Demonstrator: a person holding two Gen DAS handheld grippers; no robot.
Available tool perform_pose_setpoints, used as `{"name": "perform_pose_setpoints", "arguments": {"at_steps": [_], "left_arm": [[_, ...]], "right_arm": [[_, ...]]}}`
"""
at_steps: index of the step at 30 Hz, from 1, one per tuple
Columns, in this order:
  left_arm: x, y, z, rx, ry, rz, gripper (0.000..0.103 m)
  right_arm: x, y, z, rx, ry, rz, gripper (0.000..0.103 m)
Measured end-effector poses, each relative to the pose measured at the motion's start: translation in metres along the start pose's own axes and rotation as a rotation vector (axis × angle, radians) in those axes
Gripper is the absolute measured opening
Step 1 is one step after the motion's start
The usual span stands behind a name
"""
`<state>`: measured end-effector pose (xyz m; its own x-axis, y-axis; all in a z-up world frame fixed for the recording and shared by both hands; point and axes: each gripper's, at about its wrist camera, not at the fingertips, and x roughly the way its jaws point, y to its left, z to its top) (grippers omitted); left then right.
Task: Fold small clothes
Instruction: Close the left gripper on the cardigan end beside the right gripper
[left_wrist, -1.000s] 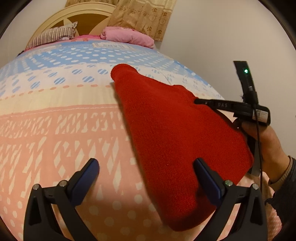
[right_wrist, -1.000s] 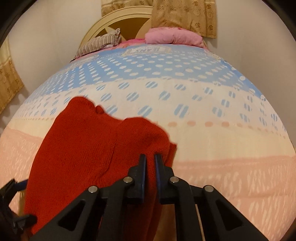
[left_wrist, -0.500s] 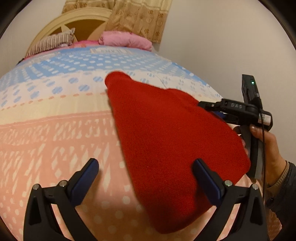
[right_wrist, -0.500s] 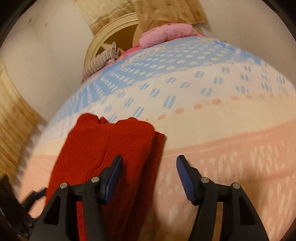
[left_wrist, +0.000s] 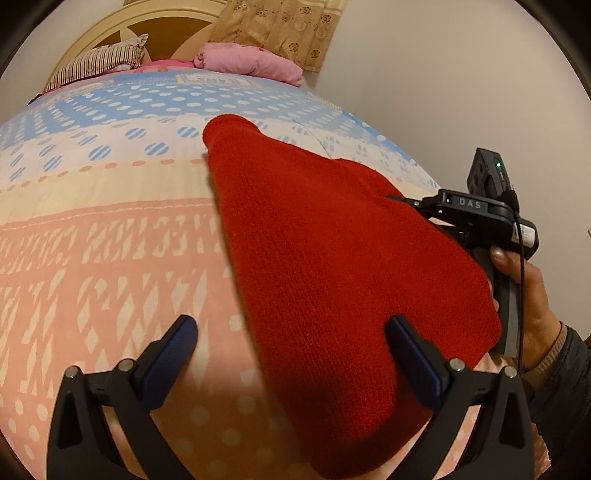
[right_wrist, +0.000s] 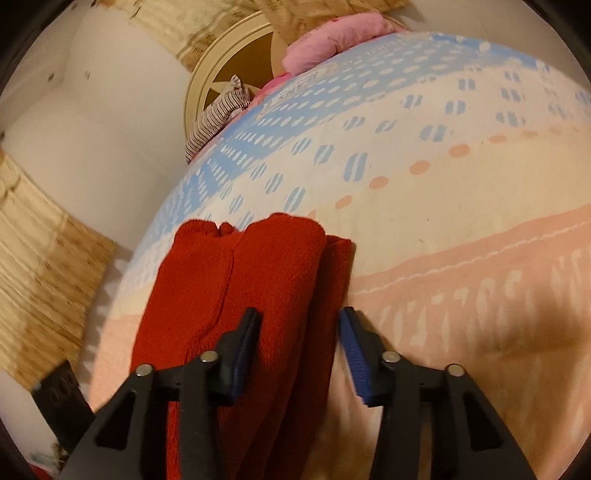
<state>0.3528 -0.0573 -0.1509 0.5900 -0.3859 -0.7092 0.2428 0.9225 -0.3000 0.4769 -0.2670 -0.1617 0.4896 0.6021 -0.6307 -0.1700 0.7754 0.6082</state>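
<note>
Since the earlier view, the right gripper (right_wrist: 299, 350) is no longer pinched shut: having rolled and dropped toward the bed (right_wrist: 461, 206), its fingers are now closing again from a middling gap. Between them is lying the right-hand folded edge of the red knit garment (right_wrist: 236, 288), with neither pad yet pressing the cloth. The left gripper (left_wrist: 291, 354) is hovering with fingers spread wide and empty, the garment's near end lying between them and under its right finger. Judged risk: the closing fingers may be catching only the top layer, or pinching the bedcover beneath, so that a lift would be dragging the stacked fold apart or skewing it.
</note>
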Motion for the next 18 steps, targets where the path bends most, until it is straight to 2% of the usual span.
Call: {"name": "perform_pose_setpoints", "arguments": {"at_steps": [7,13,16,18], "left_arm": [[-0.0028,-0.0036,-0.002,0.019,-0.006,0.003,0.102],[-0.0051,-0.0085,-0.0036,0.045,-0.012,-0.027,0.09],[-0.0053,-0.0092,-0.0035,0.05,-0.01,-0.031,0.09],[-0.0048,-0.0083,-0.0033,0.043,-0.003,-0.053,0.085]], "right_arm": [[0.0018,-0.0011,-0.0046,-0.004,0.003,0.057,0.032],[0.0005,0.0046,-0.0091,-0.048,-0.008,0.055,0.029],[0.0013,0.0027,-0.0084,-0.04,-0.008,0.059,0.029],[0.003,0.0002,-0.0076,-0.023,-0.004,0.056,0.029]]}}
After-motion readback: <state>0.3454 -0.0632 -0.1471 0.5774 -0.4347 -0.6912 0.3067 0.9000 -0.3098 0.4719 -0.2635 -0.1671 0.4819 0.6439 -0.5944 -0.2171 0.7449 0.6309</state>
